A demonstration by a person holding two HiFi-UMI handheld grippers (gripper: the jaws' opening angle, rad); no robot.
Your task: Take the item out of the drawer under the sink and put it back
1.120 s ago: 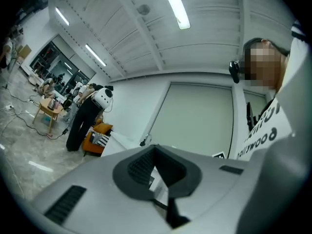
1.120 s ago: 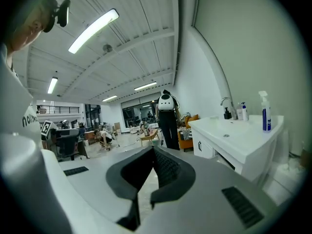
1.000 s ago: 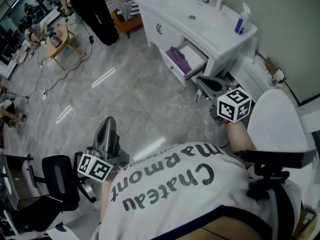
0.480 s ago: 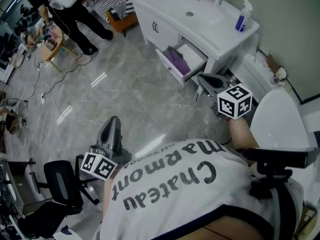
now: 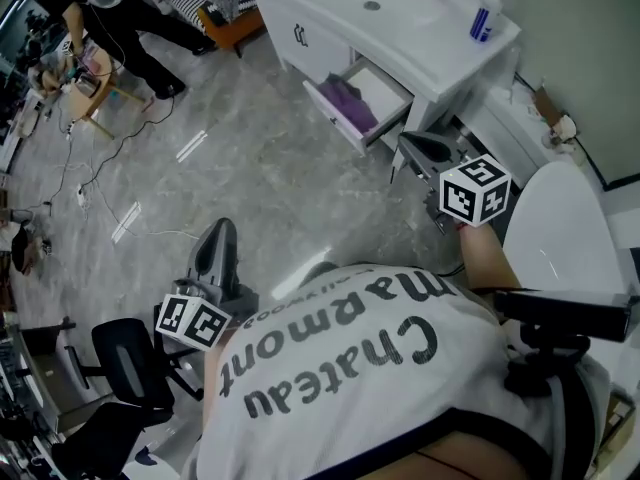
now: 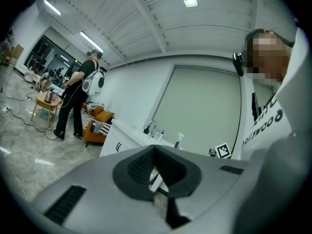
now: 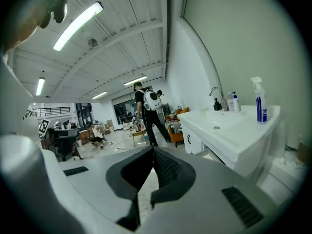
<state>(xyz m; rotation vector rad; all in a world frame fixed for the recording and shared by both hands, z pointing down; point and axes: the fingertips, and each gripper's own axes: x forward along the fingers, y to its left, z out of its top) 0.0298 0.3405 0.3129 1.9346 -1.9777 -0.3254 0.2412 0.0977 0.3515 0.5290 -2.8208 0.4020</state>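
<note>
A: Where is the thing to be fetched?

B: In the white pull-out drawer (image 5: 343, 128) under the white sink counter (image 5: 410, 30), which stands open near twelve o'clock in the head view. A purple folded item (image 5: 347, 98), cloth by the look of it, fills the part of the drawer toward nine o'clock.

A: And the tools?

B: Both are clenched on nothing. The grey two-jaw right gripper (image 5: 415, 146) (image 7: 153, 152) sits at about four o'clock from the drawer, near its corner but apart from it. Its own view shows the pads met at the tip, with the counter off at three o'clock. The matching left gripper (image 5: 222, 233) (image 6: 155, 150) hangs well away at seven o'clock, pads likewise together and empty.

A: So the step is the reach?

B: I judge so, since nothing is out yet. The right one is the natural choice. It should part its jaws before entering, because the drawer walls probably leave little room inside. Come in over the front panel, aim toward ten o'clock, and tip the nose down.

A: Risks?

B: Knocking the front panel and pushing the drawer in, or pinching only a top fold so the item trails. Bite well into the bundle and lift it clear of the rim. Mind the counter edge overhead. The blue spray bottle (image 5: 486, 16) at the counter's three o'clock end is well apart.
</note>
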